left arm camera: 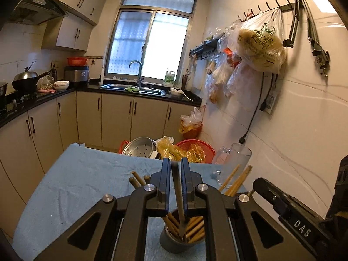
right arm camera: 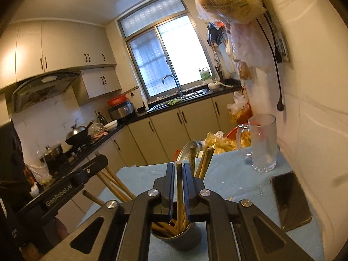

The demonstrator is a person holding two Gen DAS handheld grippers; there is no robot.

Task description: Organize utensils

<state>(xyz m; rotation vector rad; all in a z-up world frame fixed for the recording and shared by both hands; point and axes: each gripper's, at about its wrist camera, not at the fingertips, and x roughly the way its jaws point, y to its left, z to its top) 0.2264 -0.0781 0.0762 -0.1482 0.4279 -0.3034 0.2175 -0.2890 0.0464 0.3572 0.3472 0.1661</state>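
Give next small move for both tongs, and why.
Probably open both a little more and let go. The left tongs and right tongs each have one chopstick between them, lower ends already inside the grey cup among the others, so nothing remains to place.

You get daylight blowing out the aluminium-framed frosted window [left arm camera: 150, 43], a warm ceiling glare top left in the right wrist view, dark fisheye-curved corners, and slightly soft detail.
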